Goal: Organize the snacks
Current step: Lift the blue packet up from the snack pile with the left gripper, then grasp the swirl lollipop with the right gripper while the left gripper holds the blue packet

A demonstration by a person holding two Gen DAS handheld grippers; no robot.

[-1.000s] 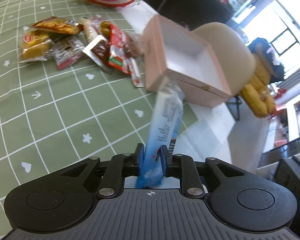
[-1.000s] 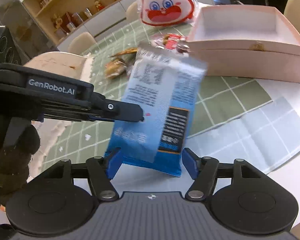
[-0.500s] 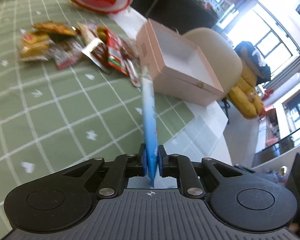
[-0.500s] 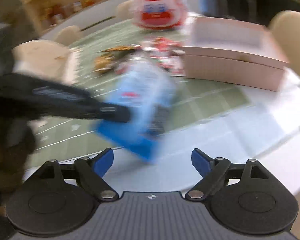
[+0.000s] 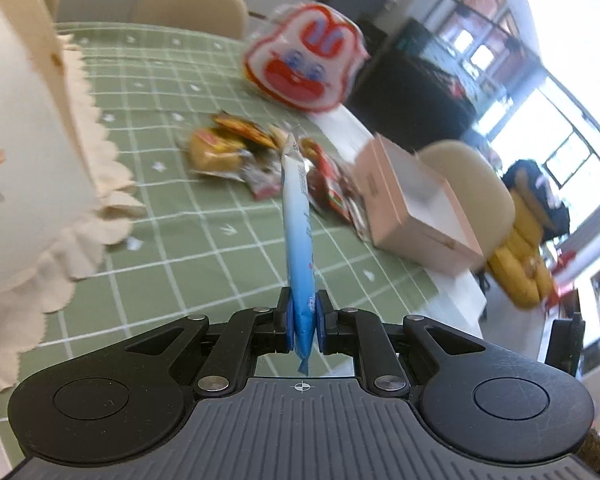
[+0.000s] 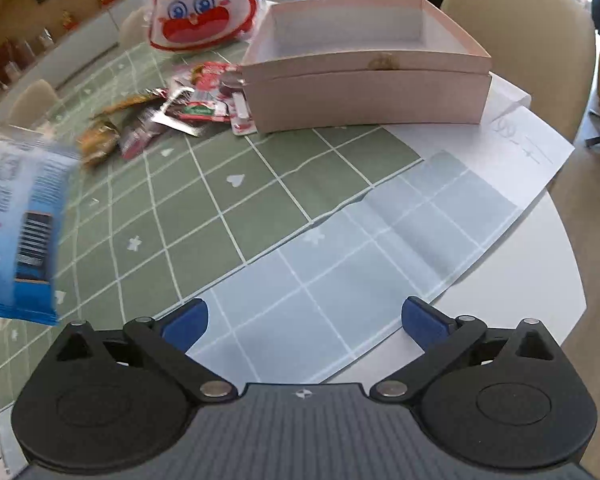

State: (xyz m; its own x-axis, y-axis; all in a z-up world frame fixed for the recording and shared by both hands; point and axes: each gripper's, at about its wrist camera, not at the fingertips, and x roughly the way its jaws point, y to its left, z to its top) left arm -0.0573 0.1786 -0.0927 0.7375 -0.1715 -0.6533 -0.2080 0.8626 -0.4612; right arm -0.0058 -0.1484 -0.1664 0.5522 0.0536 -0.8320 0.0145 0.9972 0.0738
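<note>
My left gripper (image 5: 303,322) is shut on the blue snack packet (image 5: 297,224), seen edge-on and standing up from the pads. The right wrist view shows the same blue packet (image 6: 18,224) blurred at the far left, well apart from my right gripper (image 6: 303,322). That gripper's jaws are opening wide over the tablecloth with nothing between them. A pile of small snacks (image 6: 168,114) lies beside the open pink box (image 6: 364,92), which looks empty inside. In the left wrist view the snack pile (image 5: 268,160) and pink box (image 5: 416,208) lie ahead.
A red-and-white rabbit-face bag (image 6: 200,8) stands behind the snacks. A cream frilled cloth item (image 5: 32,168) fills the left of the left wrist view. The green checked tablecloth (image 6: 204,200) ends near the white table's round edge (image 6: 556,280). A beige chair (image 6: 532,28) stands behind the box.
The blue packet, between the right gripper's jaws a second ago, has been carried off to the left by the left gripper. The right jaws have spread wider. The left view swung toward the cream cloth.
</note>
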